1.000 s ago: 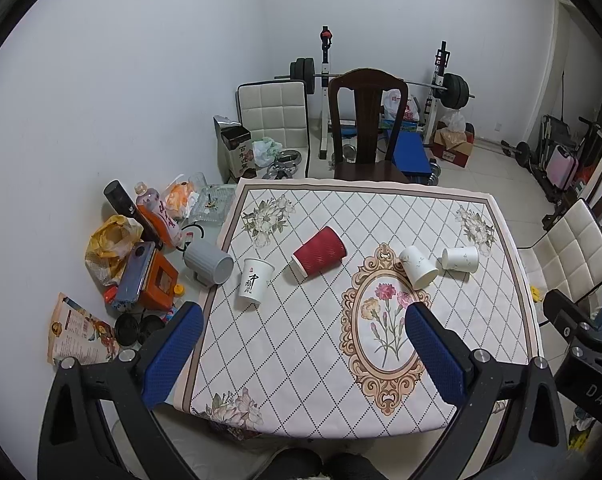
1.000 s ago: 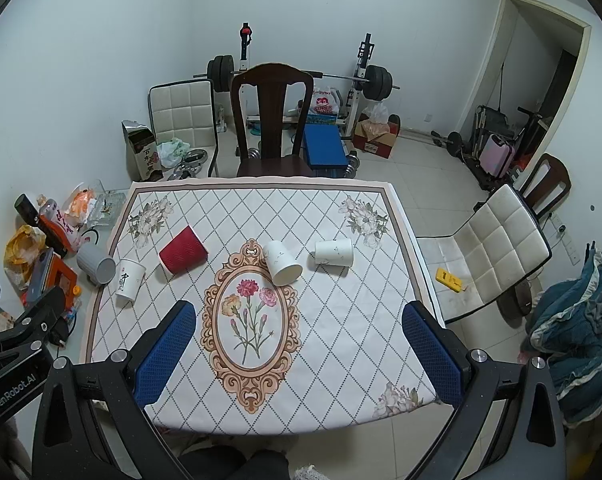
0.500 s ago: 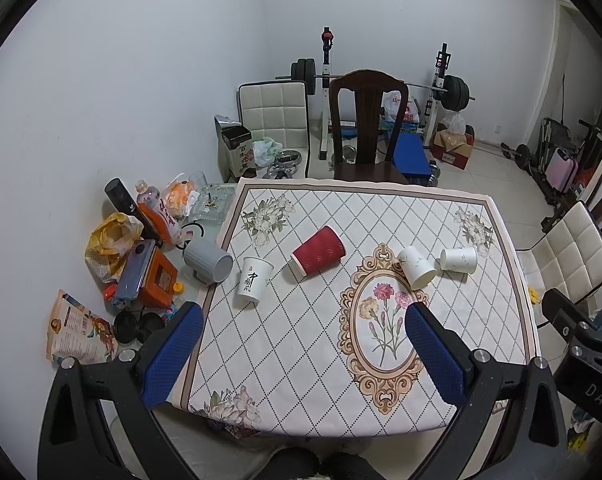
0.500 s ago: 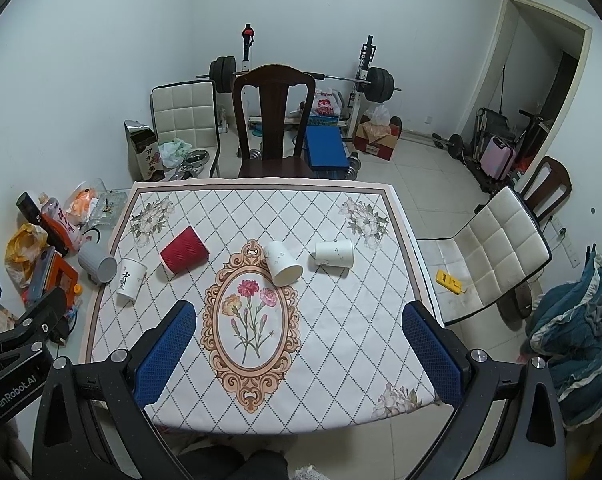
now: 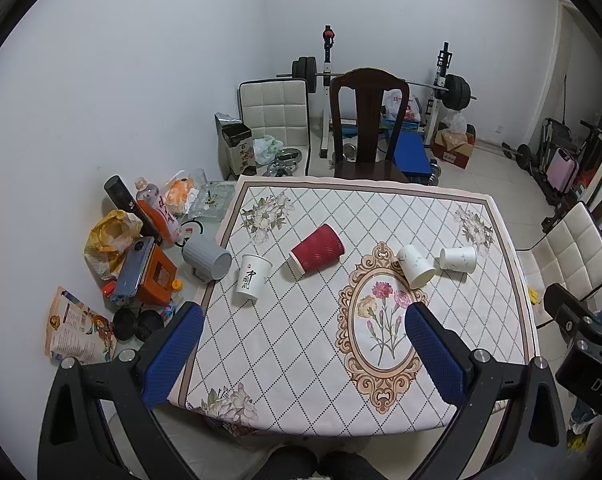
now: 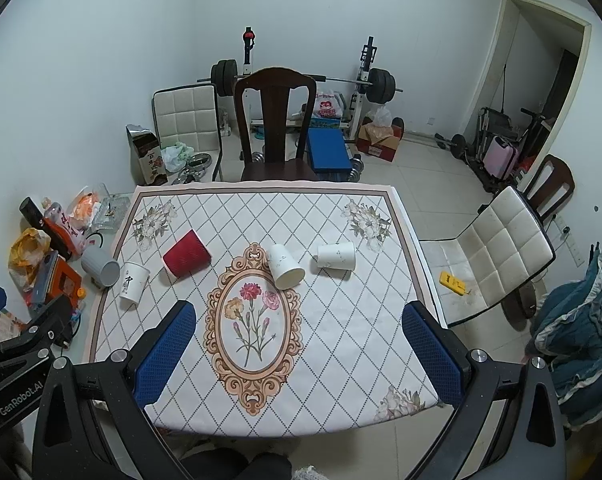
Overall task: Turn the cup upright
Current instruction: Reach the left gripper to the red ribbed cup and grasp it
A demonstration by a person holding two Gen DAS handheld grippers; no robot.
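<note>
Several cups lie on the patterned table (image 5: 309, 352). A red ribbed cup (image 5: 317, 248) (image 6: 187, 259) lies on its side. Two white cups lie on their sides to its right, one (image 5: 415, 267) (image 6: 286, 267) near the floral medallion, the other (image 5: 458, 259) (image 6: 336, 256) further right. A white cup with black lettering (image 5: 253, 277) (image 6: 133, 281) stands at the left edge, wide end up. My left gripper (image 5: 301, 356) is open and empty, held high above the table's near side. My right gripper (image 6: 299, 356) is also open and empty, high above the near side.
A grey mug (image 5: 207, 259) lies just off the table's left edge among bottles, bags and boxes (image 5: 141, 248). A dark wooden chair (image 5: 367, 128) stands at the far side. A white padded chair (image 6: 497, 256) stands to the right. Weight equipment (image 6: 301, 80) lines the back wall.
Both views have shifted very slightly; the cups have not moved and both grippers remain open.
</note>
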